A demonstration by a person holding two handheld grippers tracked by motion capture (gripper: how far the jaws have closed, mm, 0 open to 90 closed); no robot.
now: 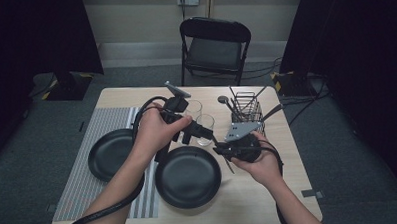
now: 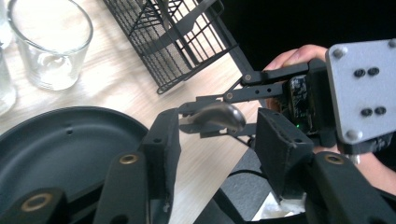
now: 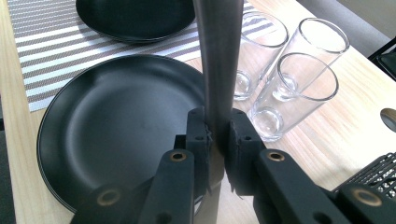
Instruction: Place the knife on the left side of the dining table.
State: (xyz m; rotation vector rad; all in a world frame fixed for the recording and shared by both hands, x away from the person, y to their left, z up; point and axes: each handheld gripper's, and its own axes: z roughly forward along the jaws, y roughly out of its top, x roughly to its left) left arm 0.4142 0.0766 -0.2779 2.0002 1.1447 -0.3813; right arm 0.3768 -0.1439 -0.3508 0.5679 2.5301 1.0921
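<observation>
1. The right hand-held gripper (image 1: 219,150) sits low over the bench (image 1: 254,190), just right of the near black plate (image 1: 188,176), and its jaws are clamped together on the handle of a dark metal utensil (image 3: 219,70).
2. In the right gripper view that handle runs straight up between the two pads and out of the top edge, so I cannot tell from there what kind of utensil it is.
3. The left hand-held gripper (image 2: 217,140) comes in from the other side with its jaws apart, one on each side of the utensil's rounded end (image 2: 219,116); the pads do not press on it.
4. That rounded end pokes out past the right gripper's jaws, above bare wood between the near plate and the wire basket (image 2: 173,37).
5. Three clear glasses (image 3: 299,88) stand close together behind the near plate, right beside the grippers.
6. A second black plate (image 1: 110,154) lies on the striped placemat (image 1: 102,125) at the left.
7. The basket stands at the far right of the bench with dark cutlery upright in it.
8. A black folding chair (image 1: 215,44) stands beyond the far edge.
</observation>
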